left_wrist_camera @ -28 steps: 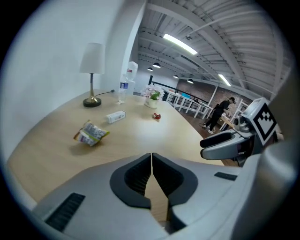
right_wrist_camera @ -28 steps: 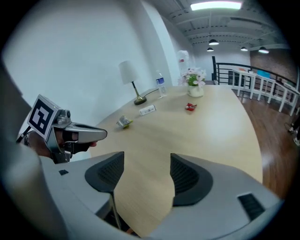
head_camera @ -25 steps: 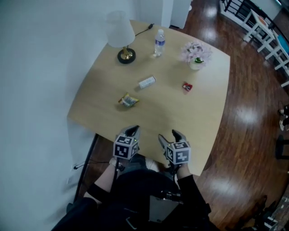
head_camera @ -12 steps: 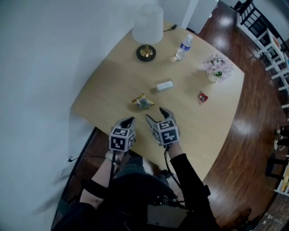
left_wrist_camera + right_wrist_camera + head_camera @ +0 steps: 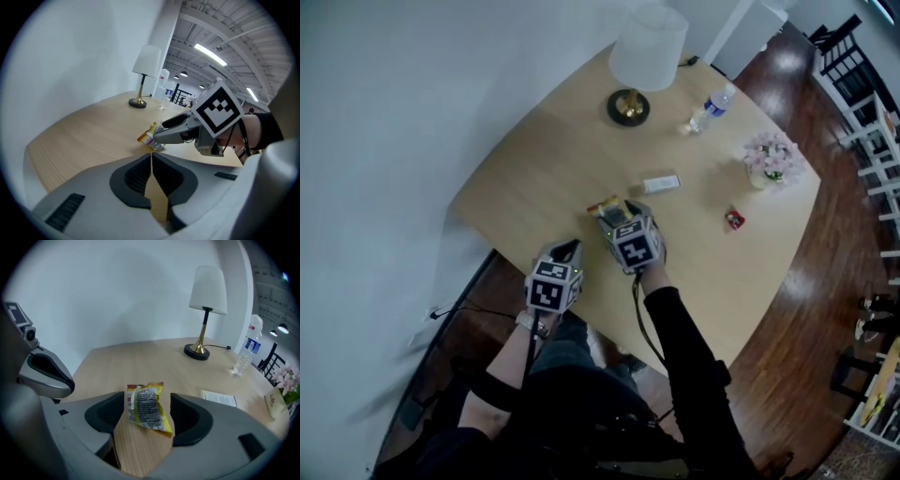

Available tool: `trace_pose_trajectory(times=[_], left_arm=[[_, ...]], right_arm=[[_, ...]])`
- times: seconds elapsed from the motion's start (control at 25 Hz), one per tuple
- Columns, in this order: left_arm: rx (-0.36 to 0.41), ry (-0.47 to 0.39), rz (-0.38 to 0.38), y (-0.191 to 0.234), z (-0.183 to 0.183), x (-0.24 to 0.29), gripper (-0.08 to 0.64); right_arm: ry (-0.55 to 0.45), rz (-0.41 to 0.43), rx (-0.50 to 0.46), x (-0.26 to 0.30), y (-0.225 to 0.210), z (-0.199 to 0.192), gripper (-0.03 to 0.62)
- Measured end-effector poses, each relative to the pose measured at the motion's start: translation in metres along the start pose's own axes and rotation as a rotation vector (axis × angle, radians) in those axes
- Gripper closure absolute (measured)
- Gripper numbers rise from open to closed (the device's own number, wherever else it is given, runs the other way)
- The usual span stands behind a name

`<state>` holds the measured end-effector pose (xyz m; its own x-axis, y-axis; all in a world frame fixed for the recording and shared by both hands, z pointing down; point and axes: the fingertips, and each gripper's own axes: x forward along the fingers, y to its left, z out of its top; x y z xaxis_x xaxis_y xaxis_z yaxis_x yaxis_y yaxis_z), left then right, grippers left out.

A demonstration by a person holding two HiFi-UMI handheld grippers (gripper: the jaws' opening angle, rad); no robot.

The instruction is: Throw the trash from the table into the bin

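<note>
A crumpled yellow snack wrapper (image 5: 605, 204) lies on the light wooden table (image 5: 534, 178). My right gripper (image 5: 617, 218) stands open around it. In the right gripper view the wrapper (image 5: 147, 413) sits between the two jaws, which stand apart from it on either side. My left gripper (image 5: 567, 249) is shut and empty, over the table's near edge, left of the right one. In the left gripper view its jaws (image 5: 151, 157) meet with nothing between them, and the wrapper (image 5: 147, 137) lies just ahead. A white packet (image 5: 661, 183) and a small red wrapper (image 5: 735, 219) lie farther out.
A white-shaded lamp (image 5: 642, 56), a water bottle (image 5: 710, 110) and a small pot of pink flowers (image 5: 772, 159) stand at the far side. A wall runs along the left. Dark wooden floor and white chairs are on the right. No bin is in view.
My right gripper has moved forward over the table and rolled, so its open jaws now straddle the yellow wrapper. My left gripper has shifted a little toward the table edge and stays shut.
</note>
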<state>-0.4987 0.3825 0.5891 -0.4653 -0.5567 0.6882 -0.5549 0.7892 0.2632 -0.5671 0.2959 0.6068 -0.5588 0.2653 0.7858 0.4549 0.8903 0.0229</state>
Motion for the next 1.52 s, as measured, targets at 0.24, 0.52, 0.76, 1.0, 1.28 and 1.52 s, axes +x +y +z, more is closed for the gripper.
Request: trace_pose_trajectory(times=[0.24,0.52,0.76,1.0,1.28,1.52], left_arm=[[0.005,0.011,0.01,0.005,-0.008,0.001,0.549],[0.029,0.002,-0.002,-0.008,-0.001,-0.001,0.549],[0.12,-0.022,-0.057,-0.04,0.011,-0.007,0.551],[0.217,-0.005,-0.169,-0.102,0.006,-0.022,0.551],[0.32,0.066,-0.291,-0.191,-0.023,-0.006,0.551],[0.478,0.119,-0.425,-0.276,-0.042,0.0,0.551]], right_arm=[[0.025,-0.031,0.048,0.01,-0.005,-0.016,0.365],[0.003,-0.011,0.15,-0.01,-0.006,-0.018,0.445],[-0.08,-0.007,0.338,-0.084,-0.012,-0.033,0.489],[-0.098,-0.048,0.452,-0.17,-0.003,-0.095,0.495],[-0.099,-0.134,0.597,-0.232,-0.012,-0.183,0.496],[-0.129,-0.256,0.743,-0.285,-0.022,-0.249,0.497]])
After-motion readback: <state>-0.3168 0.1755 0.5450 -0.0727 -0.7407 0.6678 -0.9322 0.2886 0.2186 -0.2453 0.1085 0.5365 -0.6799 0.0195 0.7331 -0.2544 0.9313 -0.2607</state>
